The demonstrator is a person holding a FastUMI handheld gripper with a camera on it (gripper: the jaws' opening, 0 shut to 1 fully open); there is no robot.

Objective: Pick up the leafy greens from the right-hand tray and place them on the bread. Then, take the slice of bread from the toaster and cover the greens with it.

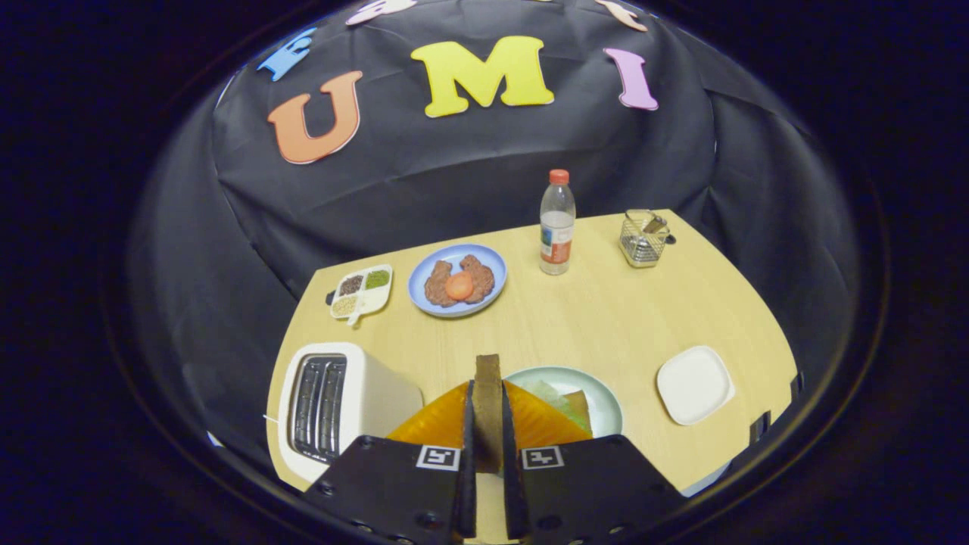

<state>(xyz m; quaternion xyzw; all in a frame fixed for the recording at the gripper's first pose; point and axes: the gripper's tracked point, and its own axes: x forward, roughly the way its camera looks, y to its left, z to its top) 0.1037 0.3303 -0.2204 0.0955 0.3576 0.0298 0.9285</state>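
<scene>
- Gripper view: a slice of bread [487, 409] is held edge-on and upright between the two fingers of the gripper [487, 424], which are pressed against its faces.
- Just beyond the fingers, a pale green plate [606, 401] is seen, with leafy greens [551, 395] laid over a bread slice [579, 409].
- A white toaster [341, 401] stands just left of the fingers, its slots seen empty.
- A white square tray [695, 384] lies to the right of the plate.
- Farther back on the wooden table [606, 310] are a divided seasoning tray [362, 291], a blue plate [457, 279] with food, a water bottle [557, 223] and a wire basket [643, 239].
</scene>
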